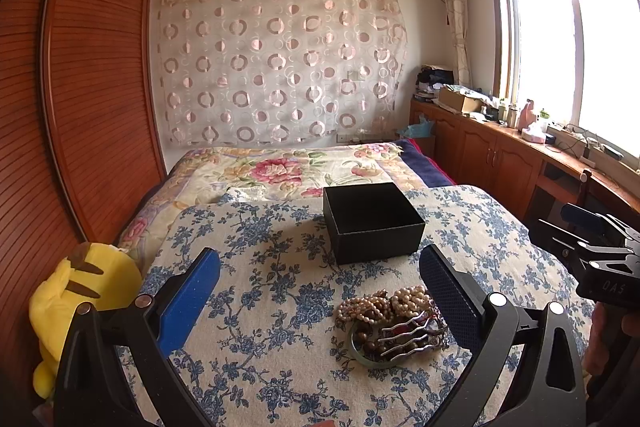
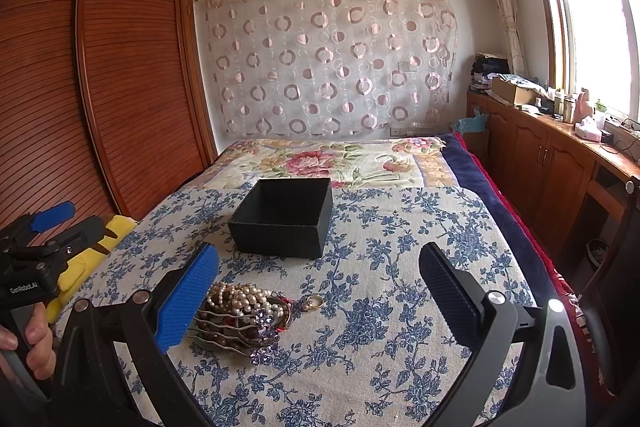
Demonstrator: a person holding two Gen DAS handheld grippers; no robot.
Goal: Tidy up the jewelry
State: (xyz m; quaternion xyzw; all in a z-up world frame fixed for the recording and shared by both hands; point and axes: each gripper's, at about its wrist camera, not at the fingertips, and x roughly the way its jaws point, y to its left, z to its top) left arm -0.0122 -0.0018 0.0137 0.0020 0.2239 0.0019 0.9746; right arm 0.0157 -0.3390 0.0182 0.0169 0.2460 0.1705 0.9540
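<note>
A heap of jewelry [image 1: 390, 323] lies on the blue-flowered cloth [image 1: 280, 307] that covers the near end of the bed [image 1: 280, 167]. The heap is a tangle of cream pearl strands [image 1: 408, 299] looped over dark brown beads, with a silver wavy-toothed hair clip [image 1: 408, 337] on its near side and a pale green bangle [image 1: 360, 351] showing at its lower edge. From the right wrist view, purple crystal flowers [image 2: 266, 323] sit at the near edge of the heap, and a small gold ring [image 2: 316, 302] lies on the cloth just beside it, to the right.

Beyond the heap, farther up the cloth, stands an open black box [image 1: 372, 223], square, matte, with nothing visible inside; it is apart from the jewelry.

The left claw [image 1: 320, 303] is spread wide, its blue pad on one side and its dark pad on the other, holding nothing; the heap lies close to its dark finger. The right claw [image 2: 318, 299] is also spread wide and empty, with the heap just beside its blue finger and partly hidden behind it.

A hand [image 2: 34, 343] grips the handle of the left tool at the edge of the right wrist view. A yellow plush toy [image 1: 76, 303] sits at the left side of the bed, next to the slatted wooden wardrobe [image 1: 92, 87].
</note>
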